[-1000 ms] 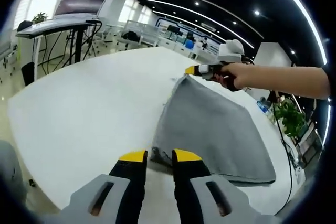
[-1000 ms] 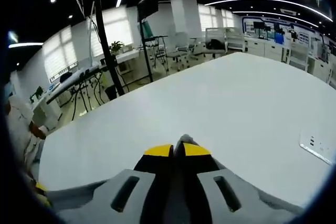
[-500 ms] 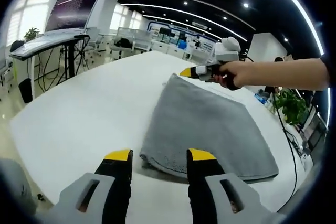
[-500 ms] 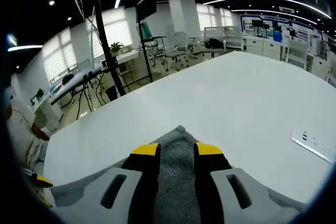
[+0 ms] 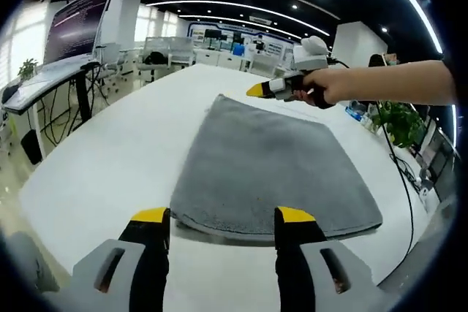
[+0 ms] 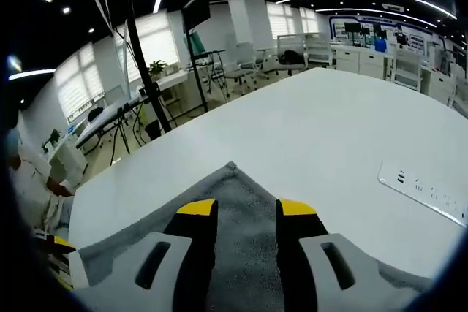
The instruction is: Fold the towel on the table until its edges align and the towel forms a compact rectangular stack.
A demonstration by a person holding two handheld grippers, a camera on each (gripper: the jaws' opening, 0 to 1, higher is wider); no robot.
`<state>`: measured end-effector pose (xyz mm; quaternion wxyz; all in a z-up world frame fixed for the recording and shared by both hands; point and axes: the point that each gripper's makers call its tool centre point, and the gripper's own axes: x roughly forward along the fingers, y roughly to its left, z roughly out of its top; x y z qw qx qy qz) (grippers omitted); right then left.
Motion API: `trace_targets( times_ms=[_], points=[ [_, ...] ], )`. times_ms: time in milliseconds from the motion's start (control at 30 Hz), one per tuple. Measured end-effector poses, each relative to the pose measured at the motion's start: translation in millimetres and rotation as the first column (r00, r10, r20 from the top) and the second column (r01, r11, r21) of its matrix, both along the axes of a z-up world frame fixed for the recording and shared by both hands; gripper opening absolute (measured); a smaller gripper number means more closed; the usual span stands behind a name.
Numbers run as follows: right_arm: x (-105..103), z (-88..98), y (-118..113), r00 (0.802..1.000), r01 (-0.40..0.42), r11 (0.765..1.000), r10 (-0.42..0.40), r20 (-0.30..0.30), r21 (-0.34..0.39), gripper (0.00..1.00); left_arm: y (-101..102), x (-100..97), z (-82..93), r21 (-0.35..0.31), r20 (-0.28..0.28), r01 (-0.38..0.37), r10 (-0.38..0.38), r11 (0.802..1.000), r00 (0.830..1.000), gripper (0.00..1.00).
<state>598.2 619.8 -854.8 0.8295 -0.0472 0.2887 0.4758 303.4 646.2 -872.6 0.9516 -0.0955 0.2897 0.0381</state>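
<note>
Item: my left hand-held gripper (image 5: 223,215), jaws apart. Right hand-held gripper (image 6: 247,208), apart. Ahead of both: towel (image 5: 270,166), 1 folded rectangle flat on table (image 5: 110,158); folding looks nearly complete.

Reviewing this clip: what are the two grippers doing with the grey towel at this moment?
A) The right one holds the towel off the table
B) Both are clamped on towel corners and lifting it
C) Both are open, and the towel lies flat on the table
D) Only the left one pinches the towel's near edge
C: both the left gripper and the right gripper have their jaws apart, and the grey towel lies spread flat on the white table.
</note>
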Motion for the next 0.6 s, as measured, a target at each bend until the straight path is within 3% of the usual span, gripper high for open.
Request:
trace_targets(
  times_ms=[100, 267, 500, 600],
  points=[
    [-5.1, 4.8, -12.0, 1.0, -0.005, 1.0, 0.005, -0.004, -0.012, 0.32, -9.3, 2.0, 7.5, 0.004, 0.003, 0.029, -0.029, 1.0, 1.0, 0.61],
    [-6.8, 9.9, -36.5, 0.999, -0.03, 0.998, 0.033, 0.043, -0.06, 0.32, -32.5, 7.0, 20.7, 0.014, 0.01, 0.086, -0.086, 0.996, 0.996, 0.61],
    [1.4, 18.5, -74.6, 0.999, 0.0, 0.997, 0.004, 0.053, -0.072, 0.32, -57.4, 13.0, 27.9, 0.014, 0.025, 0.135, -0.135, 0.991, 0.991, 0.61],
    [-4.4, 23.9, -90.5, 0.998, 0.008, 0.997, -0.004, 0.055, -0.077, 0.32, -73.4, 14.9, 31.6, 0.004, 0.036, 0.163, -0.163, 0.987, 0.986, 0.61]
  ],
)
